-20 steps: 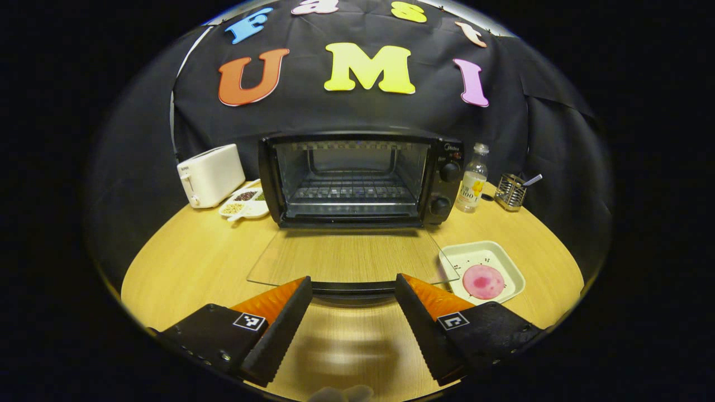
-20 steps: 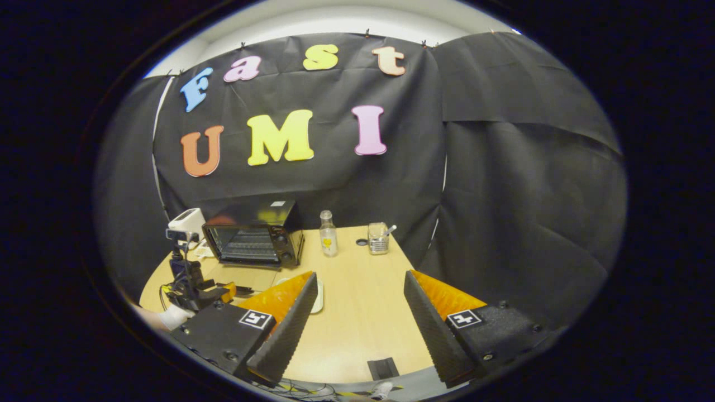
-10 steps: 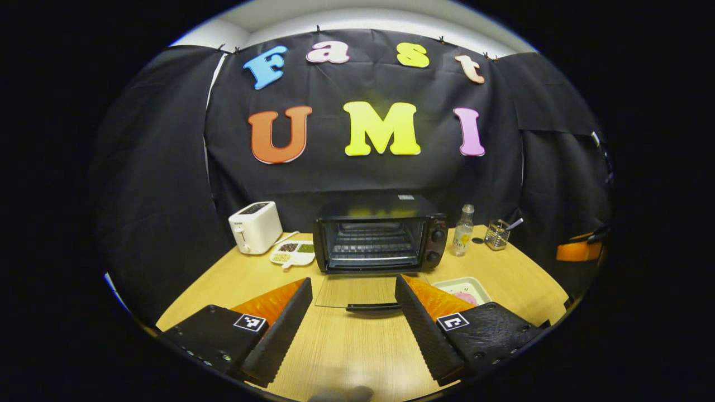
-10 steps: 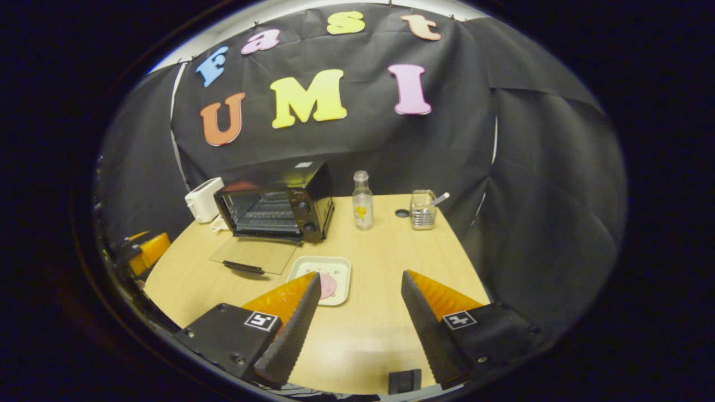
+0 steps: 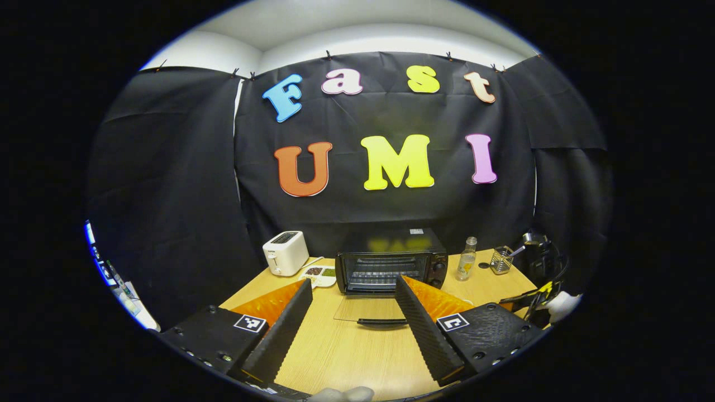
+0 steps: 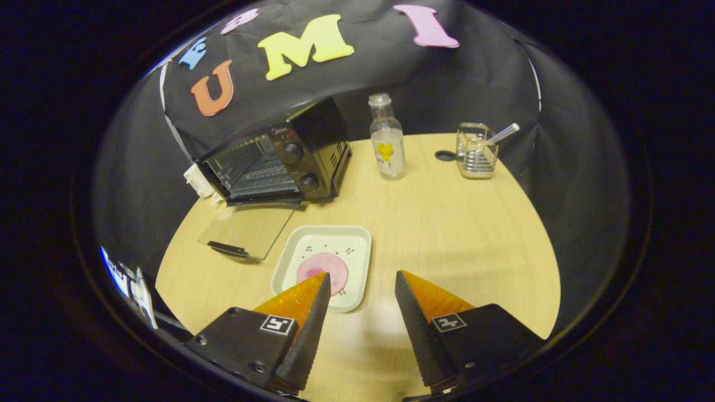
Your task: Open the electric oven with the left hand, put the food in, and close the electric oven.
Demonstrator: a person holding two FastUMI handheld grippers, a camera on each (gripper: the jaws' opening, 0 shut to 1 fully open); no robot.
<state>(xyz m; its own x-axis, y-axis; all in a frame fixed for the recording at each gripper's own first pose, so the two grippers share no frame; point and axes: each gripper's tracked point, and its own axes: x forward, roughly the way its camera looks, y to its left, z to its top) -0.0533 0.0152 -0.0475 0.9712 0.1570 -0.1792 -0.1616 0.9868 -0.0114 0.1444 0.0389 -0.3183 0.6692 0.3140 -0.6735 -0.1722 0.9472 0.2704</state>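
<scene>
Oven door down, food on the table.
Oven [image 6: 273, 162] stands open, glass door [image 6: 246, 230] flat on the table [image 6: 458, 234]. Pink food [image 6: 322, 269] sits in a white tray [image 6: 357, 240] just right of the door. Left gripper [image 5: 353, 321] and right gripper [image 6: 360, 312]: fingers apart, holding nothing.

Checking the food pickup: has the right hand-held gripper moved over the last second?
Yes. The right hand-held gripper has come forward and down toward the tray; the oven behind looks larger than before.
</scene>
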